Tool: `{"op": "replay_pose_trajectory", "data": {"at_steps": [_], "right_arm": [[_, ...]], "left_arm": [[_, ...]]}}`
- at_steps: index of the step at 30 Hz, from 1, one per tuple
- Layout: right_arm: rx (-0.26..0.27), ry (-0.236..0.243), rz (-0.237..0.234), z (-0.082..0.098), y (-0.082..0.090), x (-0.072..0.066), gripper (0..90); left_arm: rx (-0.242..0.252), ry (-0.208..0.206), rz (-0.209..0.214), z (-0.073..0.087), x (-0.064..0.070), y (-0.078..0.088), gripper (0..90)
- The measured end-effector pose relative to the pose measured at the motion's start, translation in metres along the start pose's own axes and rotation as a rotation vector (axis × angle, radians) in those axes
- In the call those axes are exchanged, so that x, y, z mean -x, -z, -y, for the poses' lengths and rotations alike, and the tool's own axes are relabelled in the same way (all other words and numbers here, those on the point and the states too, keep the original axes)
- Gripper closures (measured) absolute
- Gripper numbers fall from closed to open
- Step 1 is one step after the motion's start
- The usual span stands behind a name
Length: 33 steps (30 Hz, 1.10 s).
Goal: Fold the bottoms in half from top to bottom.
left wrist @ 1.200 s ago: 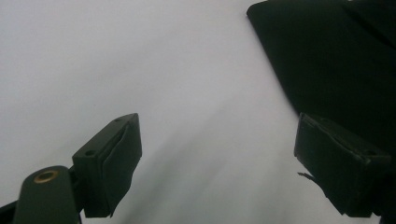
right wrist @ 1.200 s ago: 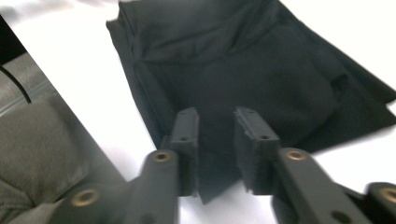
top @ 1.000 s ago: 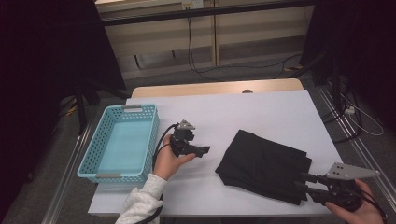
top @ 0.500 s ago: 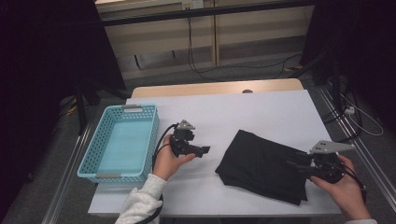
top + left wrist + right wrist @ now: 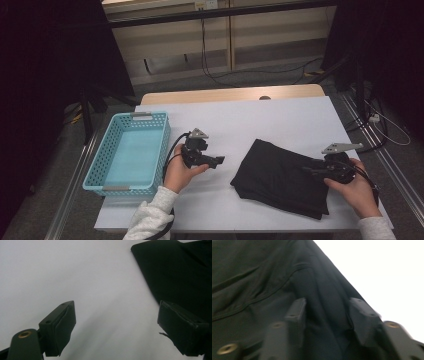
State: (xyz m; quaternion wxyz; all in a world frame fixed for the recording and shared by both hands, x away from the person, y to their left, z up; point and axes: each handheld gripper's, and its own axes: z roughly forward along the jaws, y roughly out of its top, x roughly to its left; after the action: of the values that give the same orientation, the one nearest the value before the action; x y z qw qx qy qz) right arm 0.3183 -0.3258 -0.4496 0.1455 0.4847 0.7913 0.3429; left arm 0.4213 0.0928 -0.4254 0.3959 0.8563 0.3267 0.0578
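Between the right gripper's (image 5: 311, 170) spread, closing fingers (image 5: 297, 312), black folded cloth (image 5: 280, 176); left gripper (image 5: 220, 160) spread beside it.

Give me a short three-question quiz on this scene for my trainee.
1. True or false: the black cloth lies inside the blue basket.
2. Which hand-held gripper is over the cloth's edge?
A. left hand-held gripper
B. right hand-held gripper
C. both
3. Fill in: the left hand-held gripper's jaws stand ____ above the bare white table.

Key:
1. False; the cloth lies on the table, right of the basket.
2. B; its jaws, just closing a little, stand apart with cloth folds between them.
3. open, with nothing between them.
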Motion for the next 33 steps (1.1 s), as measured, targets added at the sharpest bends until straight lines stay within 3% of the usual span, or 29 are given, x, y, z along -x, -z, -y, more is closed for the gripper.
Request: {"op": "replay_pose_trajectory", "data": {"at_steps": [2,3,4,9,11,15,20,25,27,28,31,33], "right_arm": [[0.0,0.006,-0.003,0.0,0.0,-0.001,57.5],[0.001,0.003,-0.024,0.001,0.001,-0.001,70.2],[-0.006,-0.008,-0.039,0.001,0.002,-0.002,75.0],[-0.031,-0.02,-0.047,-0.005,0.003,-0.002,81.8],[-0.034,-0.009,-0.063,-0.008,0.003,-0.003,82.1],[0.016,-0.009,-0.051,-0.017,0.008,-0.002,82.3],[0.014,0.001,-0.035,-0.026,0.007,0.0,82.3],[-0.002,-0.027,-0.05,-0.019,0.009,0.002,81.9],[-0.001,-0.009,-0.03,-0.016,0.013,-0.001,81.5],[-0.012,-0.008,-0.023,-0.014,0.014,-0.003,80.9],[-0.026,0.016,0.005,-0.008,0.011,-0.003,75.4],[-0.012,0.001,0.046,-0.006,0.011,0.001,65.1]], "left_arm": [[0.0,-0.002,-0.001,0.0,0.0,0.0,15.0],[0.0,-0.002,-0.001,0.0,0.0,0.0,15.0],[-0.001,-0.005,-0.001,0.0,0.0,-0.001,15.0],[-0.008,-0.007,0.002,0.0,0.002,-0.003,15.0],[-0.009,-0.013,0.003,-0.001,0.002,-0.002,15.0],[-0.007,-0.012,0.004,-0.001,0.001,-0.001,15.0],[-0.002,-0.005,0.001,0.0,0.0,-0.001,15.0],[0.004,-0.001,0.003,-0.001,-0.001,0.002,15.0],[-0.003,-0.01,-0.016,-0.001,-0.002,0.002,15.0],[-0.002,-0.009,-0.001,-0.001,-0.002,0.002,15.0],[0.006,-0.002,0.001,-0.001,-0.001,0.003,15.0],[0.014,-0.003,0.002,-0.002,-0.001,0.004,15.1]]}}
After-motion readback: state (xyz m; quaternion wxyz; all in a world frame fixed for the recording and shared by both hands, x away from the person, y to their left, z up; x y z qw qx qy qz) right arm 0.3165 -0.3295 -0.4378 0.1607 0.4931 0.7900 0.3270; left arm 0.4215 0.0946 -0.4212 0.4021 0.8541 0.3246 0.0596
